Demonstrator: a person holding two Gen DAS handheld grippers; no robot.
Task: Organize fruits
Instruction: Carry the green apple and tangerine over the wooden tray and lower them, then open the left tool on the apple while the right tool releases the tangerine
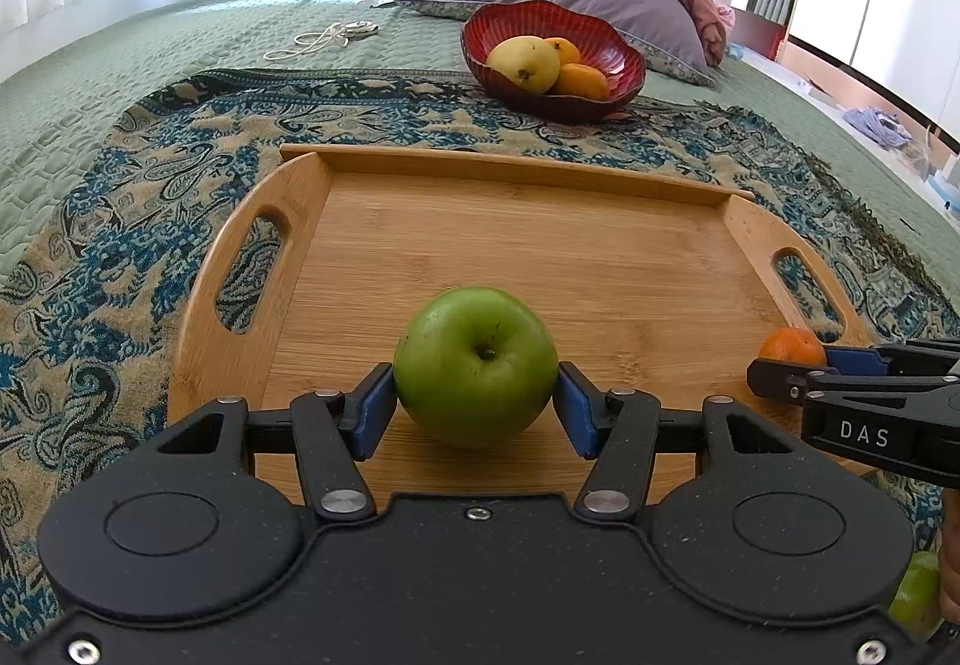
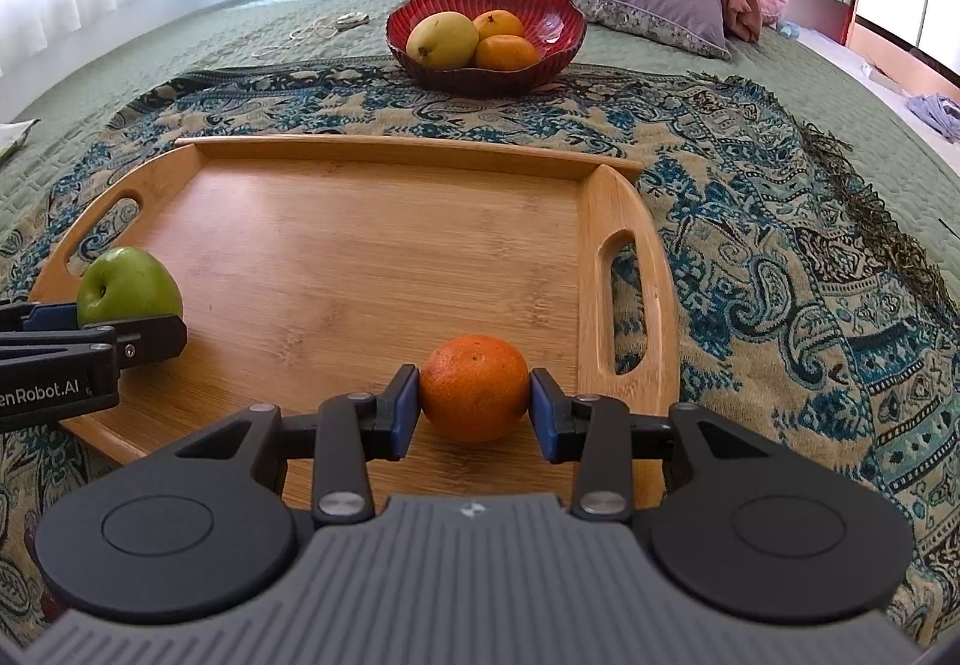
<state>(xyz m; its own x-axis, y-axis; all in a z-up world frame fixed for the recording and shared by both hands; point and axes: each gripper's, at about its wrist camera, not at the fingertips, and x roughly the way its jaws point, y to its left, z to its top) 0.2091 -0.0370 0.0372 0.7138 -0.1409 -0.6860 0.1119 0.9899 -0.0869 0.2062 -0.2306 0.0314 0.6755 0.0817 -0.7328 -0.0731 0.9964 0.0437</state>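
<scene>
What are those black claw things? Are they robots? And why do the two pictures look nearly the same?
They are not robots by themselves. A person holds one grabbing tool in each hand, and each tool has a small camera looking out along its jaws. So one picture comes from the left gripper, the other from the right gripper; each tool also shows at the edge of the other's picture.

The left one has its jaws on both sides of a green apple. The right one does the same with an orange. Both fruits are low over a wooden tray, which lies on a patterned cloth on a bed. Farther back is a red bowl with a yellow mango and two more oranges inside.
</scene>
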